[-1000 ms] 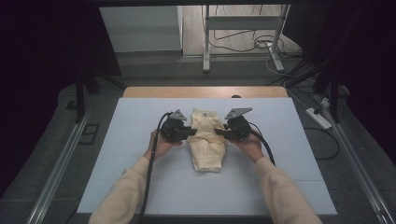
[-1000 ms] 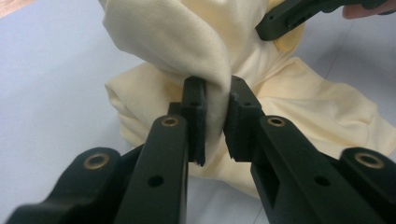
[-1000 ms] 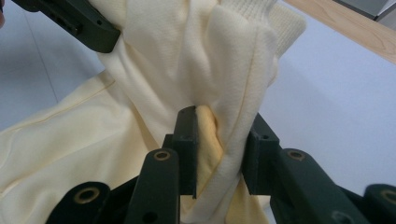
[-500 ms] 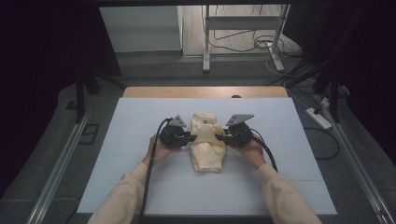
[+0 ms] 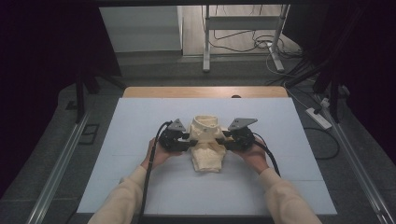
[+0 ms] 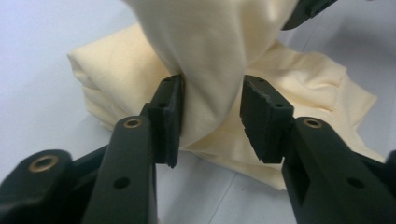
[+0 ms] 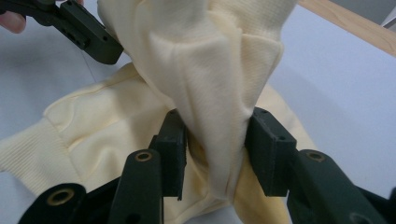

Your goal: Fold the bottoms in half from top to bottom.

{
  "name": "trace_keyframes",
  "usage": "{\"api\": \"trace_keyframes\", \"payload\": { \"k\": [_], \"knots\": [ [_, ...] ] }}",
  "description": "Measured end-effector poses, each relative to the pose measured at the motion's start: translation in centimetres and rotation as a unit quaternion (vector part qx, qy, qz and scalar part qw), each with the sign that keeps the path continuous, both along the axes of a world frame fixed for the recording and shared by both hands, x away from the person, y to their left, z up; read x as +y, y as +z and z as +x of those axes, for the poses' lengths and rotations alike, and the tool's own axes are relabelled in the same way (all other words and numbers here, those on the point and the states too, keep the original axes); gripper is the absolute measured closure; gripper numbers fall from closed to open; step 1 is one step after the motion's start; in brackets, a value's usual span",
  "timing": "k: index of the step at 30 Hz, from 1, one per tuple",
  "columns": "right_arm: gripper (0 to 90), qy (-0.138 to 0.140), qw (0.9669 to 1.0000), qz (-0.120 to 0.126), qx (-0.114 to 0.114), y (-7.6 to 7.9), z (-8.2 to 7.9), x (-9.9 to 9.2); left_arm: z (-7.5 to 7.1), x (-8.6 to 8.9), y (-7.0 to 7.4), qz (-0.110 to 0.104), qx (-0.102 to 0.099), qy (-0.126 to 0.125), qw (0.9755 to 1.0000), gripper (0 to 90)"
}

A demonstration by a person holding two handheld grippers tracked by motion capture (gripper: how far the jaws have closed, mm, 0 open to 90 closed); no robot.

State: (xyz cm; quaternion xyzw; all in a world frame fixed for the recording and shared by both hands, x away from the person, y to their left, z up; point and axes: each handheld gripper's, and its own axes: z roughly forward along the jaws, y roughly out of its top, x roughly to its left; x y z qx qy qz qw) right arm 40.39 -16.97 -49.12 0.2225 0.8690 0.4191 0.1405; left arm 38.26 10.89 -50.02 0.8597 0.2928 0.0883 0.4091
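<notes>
The pale yellow knitted cotton garment [image 5: 207, 147] lay bunched and partly folded near the centre of the light grey table surface [image 5: 140, 116], ribbed edges showing. The left gripper [image 6: 212, 119] had just been opening; a raised fold stood between its jaws, touching one pad, gap at the other. The right gripper [image 7: 217, 149], likewise opening, loosely flanked another fold.

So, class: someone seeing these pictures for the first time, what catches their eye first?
The pale yellow garment, bunched at the middle of the light blue table. Next, the left gripper and right gripper flanking it; their jaws have just been opening, with a fold of cloth between each pair of fingers.
</notes>
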Motion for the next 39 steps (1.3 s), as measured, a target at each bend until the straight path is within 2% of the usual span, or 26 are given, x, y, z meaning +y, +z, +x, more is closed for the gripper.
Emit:
{"api": "trace_keyframes", "payload": {
  "k": [4, 6, 8, 10, 12, 16, 20, 22, 25, 26, 29, 32, 36, 39],
  "knots": [
    [56.2, 0.0, 1.0, 0.001, -0.002, 0.1, -0.5, -0.1, -0.4, -0.1, 0.0, 0.004, 0.001, 0.0, 1.0, 52.2],
    [52.0, -0.002, 1.0, 0.003, 0.002, 0.2, -0.9, -0.3, -0.9, 0.0, 0.1, 0.015, 0.003, 0.001, 0.9999, 46.5],
    [49.0, -0.009, 0.9999, 0.006, 0.005, 0.3, -1.4, -0.6, -1.5, 0.2, 0.2, 0.016, 0.004, 0.007, 0.9998, 38.8],
    [46.9, -0.013, 0.9998, 0.009, 0.007, 0.5, -2.0, -1.0, -2.2, 0.6, 0.2, 0.012, 0.013, 0.01, 0.9998, 34.5],
    [45.2, -0.016, 0.9998, 0.008, 0.011, 0.6, -2.5, -1.4, -2.9, 0.9, 0.1, 0.022, 0.02, 0.007, 0.9995, 31.9],
    [42.4, -0.021, 0.9995, 0.003, 0.024, 0.9, -3.6, -2.4, -4.0, 2.3, 0.0, 0.021, 0.026, 0.016, 0.9993, 31.7],
    [41.7, -0.032, 0.9989, 0.008, 0.033, 1.1, -4.5, -3.3, -4.4, 3.5, 0.2, 0.008, 0.031, 0.03, 0.999, 31.9],
    [42.6, -0.035, 0.9989, 0.01, 0.03, 1.4, -4.7, -3.5, -4.5, 3.8, 0.4, 0.004, 0.026, 0.036, 0.999, 32.2],
    [47.4, -0.034, 0.9988, 0.019, 0.029, 2.1, -4.8, -3.2, -4.5, 3.9, 0.7, -0.002, 0.02, 0.042, 0.9989, 32.4],
    [51.5, -0.03, 0.9989, 0.02, 0.031, 2.4, -4.8, -2.7, -4.4, 3.9, 0.8, -0.003, 0.019, 0.043, 0.9989, 32.4],
    [71.2, -0.016, 0.9994, 0.014, 0.027, 3.3, -4.7, -1.5, -4.3, 3.9, 0.8, -0.007, 0.017, 0.047, 0.9987, 32.4],
    [84.1, 0.009, 0.9991, 0.015, 0.037, 3.9, -4.4, 0.4, -4.2, 3.6, 0.7, -0.009, 0.017, 0.045, 0.9988, 32.4],
    [89.1, 0.039, 0.9982, -0.001, 0.046, 3.8, -4.3, 3.2, -4.1, 3.7, 0.6, -0.007, 0.018, 0.047, 0.9987, 31.8],
    [89.2, 0.057, 0.9963, -0.028, 0.057, 3.0, -4.7, 4.5, -4.2, 3.9, 0.5, -0.012, 0.021, 0.052, 0.9984, 31.6]
  ]
}}
